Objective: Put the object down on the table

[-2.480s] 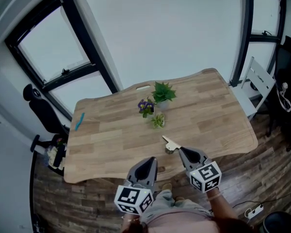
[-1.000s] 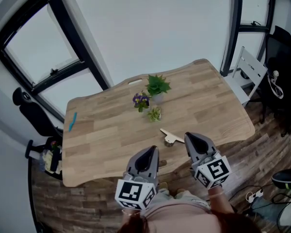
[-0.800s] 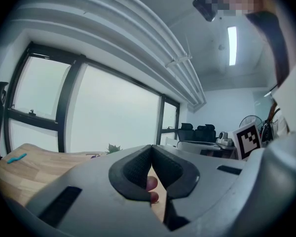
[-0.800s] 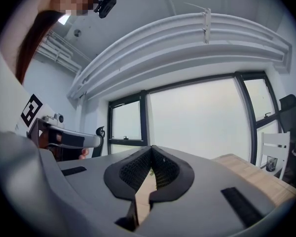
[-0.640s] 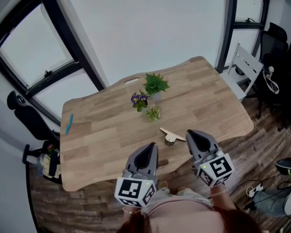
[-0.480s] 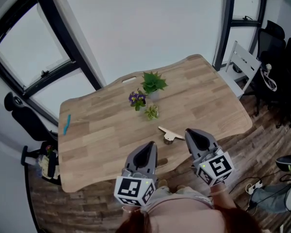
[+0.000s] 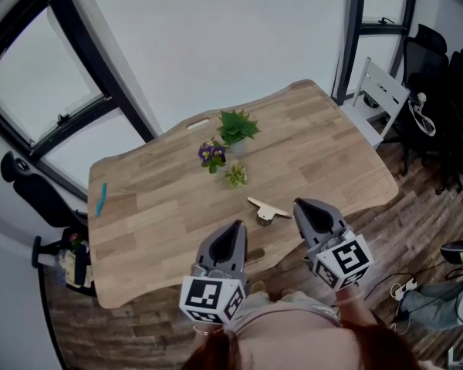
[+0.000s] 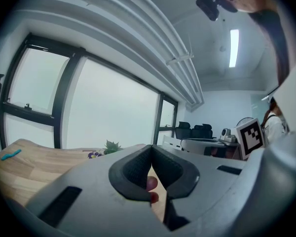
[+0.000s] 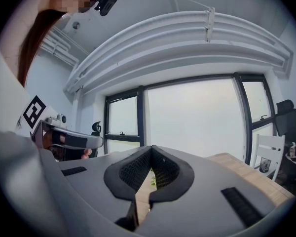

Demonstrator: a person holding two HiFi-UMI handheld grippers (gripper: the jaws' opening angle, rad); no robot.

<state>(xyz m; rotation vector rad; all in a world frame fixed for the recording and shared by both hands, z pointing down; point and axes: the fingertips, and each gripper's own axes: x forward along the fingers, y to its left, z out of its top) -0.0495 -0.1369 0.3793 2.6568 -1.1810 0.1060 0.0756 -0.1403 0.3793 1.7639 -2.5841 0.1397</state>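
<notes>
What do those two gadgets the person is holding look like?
Both are alike: the left gripper and right gripper are grey shells tapering to a beak, lined with black ribbed pads. Each carries a white cube printed with black square markers.

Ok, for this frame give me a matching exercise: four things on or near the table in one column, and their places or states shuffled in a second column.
Column one:
1. blue object
2. white chair
3. wooden piece
4. right gripper

Column two:
A. jaws shut, holding nothing
B. on the floor off the right end of the table
C. lying on the table near its front edge
D. on the table by its left edge

Pairs: 1-D, 2-B, 3-C, 4-A.
</notes>
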